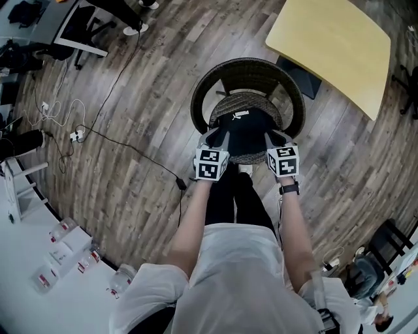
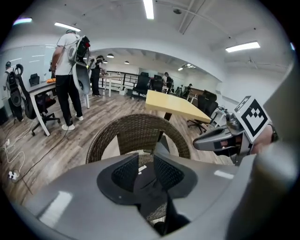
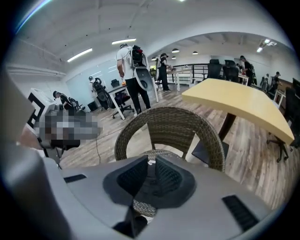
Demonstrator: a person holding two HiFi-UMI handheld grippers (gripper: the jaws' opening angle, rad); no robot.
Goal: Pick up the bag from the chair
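Left gripper jaws a bit spread at black bag | right gripper pinched closed | bag sits on wicker chair seat

Black soft bag lies slumped on the seat of the chair and covers most of it. A small white logo sits near its far edge. The chair is round, dark woven wicker, upright, with a curved open backrest.

Wood-plank floor, yellow table, ceiling strip lights.
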